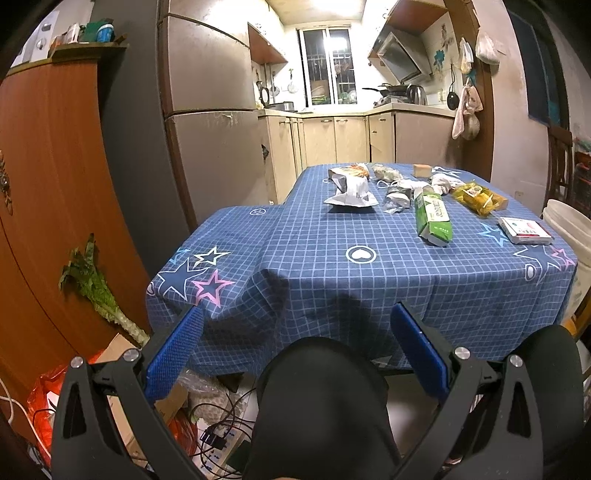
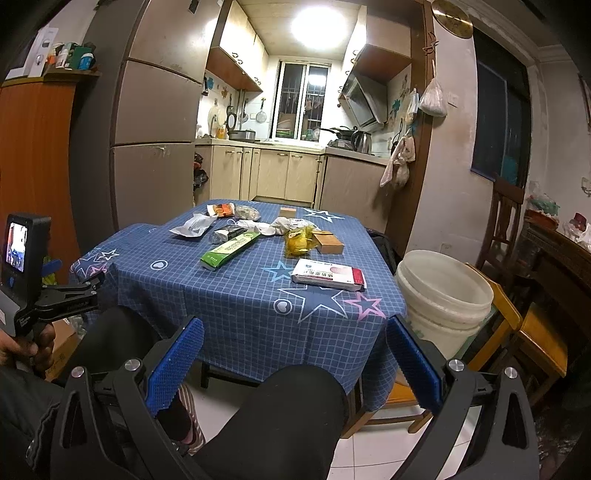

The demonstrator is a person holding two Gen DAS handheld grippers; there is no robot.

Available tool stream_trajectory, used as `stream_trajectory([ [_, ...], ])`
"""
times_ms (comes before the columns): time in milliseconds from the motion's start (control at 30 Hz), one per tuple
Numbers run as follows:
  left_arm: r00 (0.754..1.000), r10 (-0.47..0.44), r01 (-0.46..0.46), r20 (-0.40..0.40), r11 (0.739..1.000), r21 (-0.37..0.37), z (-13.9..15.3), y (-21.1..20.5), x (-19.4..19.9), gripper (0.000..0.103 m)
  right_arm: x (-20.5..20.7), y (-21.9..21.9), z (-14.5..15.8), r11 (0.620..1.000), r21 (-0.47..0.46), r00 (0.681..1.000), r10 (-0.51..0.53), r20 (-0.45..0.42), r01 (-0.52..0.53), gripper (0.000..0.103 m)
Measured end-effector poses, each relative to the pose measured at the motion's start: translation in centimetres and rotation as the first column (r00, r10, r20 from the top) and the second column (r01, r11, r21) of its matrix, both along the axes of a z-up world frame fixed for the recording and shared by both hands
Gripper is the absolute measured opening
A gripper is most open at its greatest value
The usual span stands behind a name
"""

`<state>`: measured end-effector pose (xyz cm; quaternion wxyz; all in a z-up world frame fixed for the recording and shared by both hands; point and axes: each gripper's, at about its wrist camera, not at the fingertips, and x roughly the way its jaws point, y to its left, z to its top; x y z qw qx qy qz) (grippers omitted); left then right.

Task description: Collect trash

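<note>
Left gripper (image 1: 295,343) fingers spread wide, holding nothing, low in front of the worktop (image 1: 332,266), above a knee. Right gripper (image 2: 295,347) same: fingers apart, nothing between them, short of the worktop edge. Trash spread over the far half of the blue checked cloth: green carton (image 2: 229,249), yellow wrapper (image 2: 300,242), red-and-white box (image 2: 328,278) nearest the right corner, crumpled silver bag (image 1: 351,192), white wads (image 2: 275,225). White bucket (image 2: 443,291) just beside the worktop's right corner.

Glaring ceiling lamp (image 2: 314,27), fisheye-warped edges
</note>
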<state>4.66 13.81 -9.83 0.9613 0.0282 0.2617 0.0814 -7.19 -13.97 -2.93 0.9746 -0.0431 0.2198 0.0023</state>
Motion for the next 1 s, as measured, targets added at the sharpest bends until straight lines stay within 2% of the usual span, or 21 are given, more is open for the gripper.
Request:
stream_trajectory([
  [1000, 1.0, 0.006, -0.006, -0.003, 1.0, 0.0, -0.1, 0.16, -0.05, 0.098, 0.19, 0.52, -0.61, 1.0, 0.011, 1.0, 0.023, -0.019, -0.023, 0.098],
])
